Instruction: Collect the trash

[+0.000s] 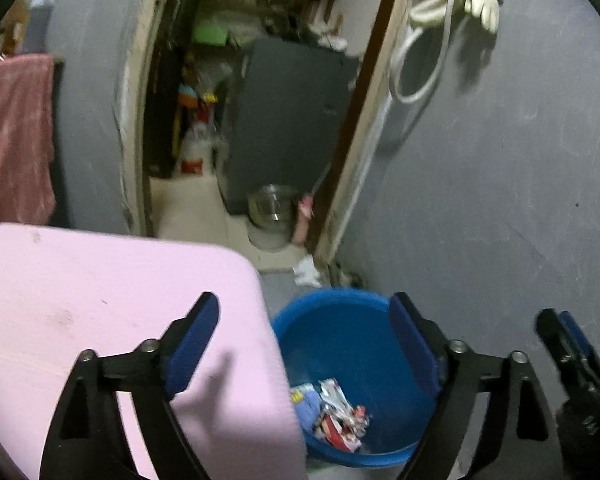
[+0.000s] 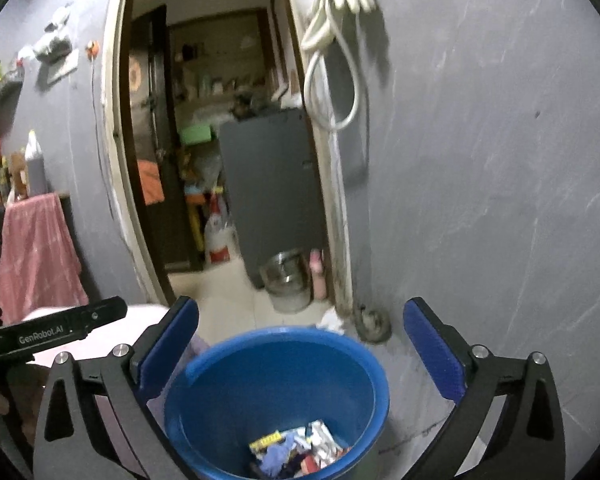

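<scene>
A blue bucket point(image 1: 352, 344) stands on the floor by the grey wall, with crumpled wrappers and packets point(image 1: 332, 412) lying in its bottom. It also shows in the right wrist view point(image 2: 276, 384), with the trash point(image 2: 296, 452) inside. My left gripper point(image 1: 304, 340) is open and empty, above the bucket's left rim and a pink surface point(image 1: 100, 312). My right gripper point(image 2: 300, 344) is open and empty, directly above the bucket. The right gripper shows at the right edge of the left wrist view point(image 1: 568, 352).
An open doorway point(image 2: 220, 160) leads to a cluttered room with a dark grey cabinet point(image 2: 272, 188) and a steel pot point(image 2: 286, 276) on the floor. A white hose and gloves point(image 2: 340, 20) hang on the grey wall. A pink towel point(image 2: 36, 252) hangs at left.
</scene>
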Demonstrator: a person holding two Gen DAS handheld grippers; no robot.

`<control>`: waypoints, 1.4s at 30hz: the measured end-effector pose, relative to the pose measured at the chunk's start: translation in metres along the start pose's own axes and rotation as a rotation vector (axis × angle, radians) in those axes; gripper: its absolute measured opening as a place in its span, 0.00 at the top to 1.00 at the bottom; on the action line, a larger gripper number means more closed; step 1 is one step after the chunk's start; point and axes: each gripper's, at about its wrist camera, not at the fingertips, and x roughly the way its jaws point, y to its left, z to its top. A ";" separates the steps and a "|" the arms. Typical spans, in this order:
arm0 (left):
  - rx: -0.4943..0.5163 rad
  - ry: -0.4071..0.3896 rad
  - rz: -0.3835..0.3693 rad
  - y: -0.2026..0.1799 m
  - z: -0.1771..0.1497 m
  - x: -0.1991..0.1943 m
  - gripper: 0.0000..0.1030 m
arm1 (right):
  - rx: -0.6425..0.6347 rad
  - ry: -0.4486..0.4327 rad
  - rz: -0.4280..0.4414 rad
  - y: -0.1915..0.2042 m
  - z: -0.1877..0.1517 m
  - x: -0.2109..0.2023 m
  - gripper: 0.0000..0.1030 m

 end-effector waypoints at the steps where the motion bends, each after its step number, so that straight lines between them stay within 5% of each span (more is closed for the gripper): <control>1: -0.001 -0.021 0.002 0.002 0.002 -0.006 0.13 | 0.001 -0.027 -0.001 0.003 0.003 -0.008 0.00; 22: 0.021 -0.312 0.013 0.052 -0.003 -0.154 0.02 | -0.065 -0.237 0.014 0.072 0.029 -0.115 0.00; 42: 0.083 -0.378 0.078 0.092 -0.059 -0.265 0.02 | -0.078 -0.235 0.015 0.131 -0.012 -0.209 0.00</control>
